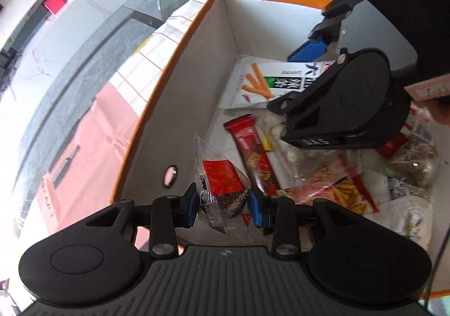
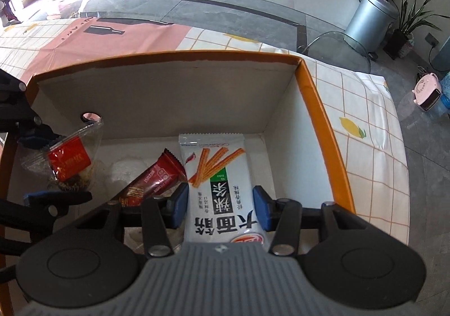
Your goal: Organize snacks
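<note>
Two tools worked inside one orange-rimmed cardboard box [image 2: 323,107] with white inner walls, which sat on a surface covered by a checked cloth [image 2: 362,130] printed with lemons and a pink panel showing a black bottle.

The left tool [image 1: 222,200] was clenched on a clear-wrapped snack [image 1: 219,175] with a red label; its writing was too small to read. The snack hung at the near left of the box, just beside the wall with the round hole.

The right tool [image 2: 220,202] straddled a white packet [image 2: 216,175], its blue pads at the packet's two edges; whether they pressed on it could not be told. The packet carried large black Chinese characters reading 大面筋, a green band with white characters, a red logo at its near end, and three orange strips drawn at the far end. It lay toward the far right of the box floor.

One dark red bar [image 2: 157,175] lay between the two snacks, its print unreadable. In the left view, a loose heap of further packets [image 1: 365,183] filled the box's right side, too jumbled to count. The right tool's body bore the letters "DAS".
</note>
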The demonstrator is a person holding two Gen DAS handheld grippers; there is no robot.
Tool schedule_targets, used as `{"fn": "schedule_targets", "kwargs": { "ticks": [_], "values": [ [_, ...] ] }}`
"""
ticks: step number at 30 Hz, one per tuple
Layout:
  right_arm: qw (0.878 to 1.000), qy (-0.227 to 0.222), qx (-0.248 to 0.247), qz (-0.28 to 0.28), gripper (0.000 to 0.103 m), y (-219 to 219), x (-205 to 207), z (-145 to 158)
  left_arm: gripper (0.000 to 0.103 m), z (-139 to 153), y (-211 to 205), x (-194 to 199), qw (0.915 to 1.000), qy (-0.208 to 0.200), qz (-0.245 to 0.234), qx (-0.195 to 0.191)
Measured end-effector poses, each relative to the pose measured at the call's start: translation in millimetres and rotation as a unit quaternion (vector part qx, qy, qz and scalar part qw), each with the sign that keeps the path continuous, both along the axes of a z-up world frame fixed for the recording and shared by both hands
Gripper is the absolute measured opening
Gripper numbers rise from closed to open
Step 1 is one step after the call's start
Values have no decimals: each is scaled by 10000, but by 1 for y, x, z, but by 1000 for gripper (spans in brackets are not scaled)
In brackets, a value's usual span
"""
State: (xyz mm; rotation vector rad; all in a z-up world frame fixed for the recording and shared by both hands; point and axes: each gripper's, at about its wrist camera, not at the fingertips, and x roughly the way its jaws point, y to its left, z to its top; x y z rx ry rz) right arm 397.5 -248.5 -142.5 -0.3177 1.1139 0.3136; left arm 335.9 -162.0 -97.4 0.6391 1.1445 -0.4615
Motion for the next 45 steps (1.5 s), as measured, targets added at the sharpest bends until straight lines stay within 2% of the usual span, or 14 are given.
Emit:
{"fn": "schedule_targets", "kwargs": {
  "ticks": [1, 6, 8, 10, 11, 13, 17, 19, 22, 25, 29, 34, 41, 45],
  "values": [
    [10000, 7, -7, -15, 47, 1, 0, 0, 46, -1, 0, 1, 10000, -40, 38, 30],
    [10000, -28, -69, -38, 51, 3, -1, 2, 51, -5, 0, 2, 10000, -85, 30, -4],
    [10000, -10, -93, -30, 52, 3, -2, 5, 59, -3, 0, 0, 9999, -114, -70, 1],
    [10000, 17, -70, -34, 56, 2, -4, 10, 75, 2, 0, -3, 9997, -229, -77, -18],
    [10000, 16, -60, -40, 57, 3, -5, 12, 76, 5, 0, -4, 9996, -284, -75, -34],
    [10000, -40, -80, -33, 66, 5, -9, 18, 77, 12, 1, -8, 9993, -360, -50, -88],
    [9998, -128, -149, -70, 71, 5, -18, 33, 79, 25, 5, -15, 9990, -390, -26, -204],
    [9997, -141, -134, -158, 78, 3, -24, 44, 79, 36, 5, -23, 9989, -417, -40, -210],
    [9993, -268, 5, -278, 82, 0, -39, 68, 80, 55, 10, -38, 9976, -626, -33, -310],
    [9977, -453, 226, -442, 86, -4, -57, 93, 80, 76, 19, -58, 9936, -936, 102, -621],
    [9930, -829, 521, -657, 86, -6, -92, 128, 80, 104, 33, -91, 9849, -1411, 357, -941],
    [9804, -1490, 961, -854, 89, -7, -151, 167, 80, 142, 57, -142, 9676, -2060, 605, -1329],
    [9552, -2529, 1158, -1016, 92, 7, -246, 191, 80, 167, 93, -210, 9357, -2886, 1093, -1708],
    [9393, -2944, 1351, -1133, 94, 21, -298, 192, 87, 172, 112, -241, 9131, -3232, 1456, -2014]
  ]
}}
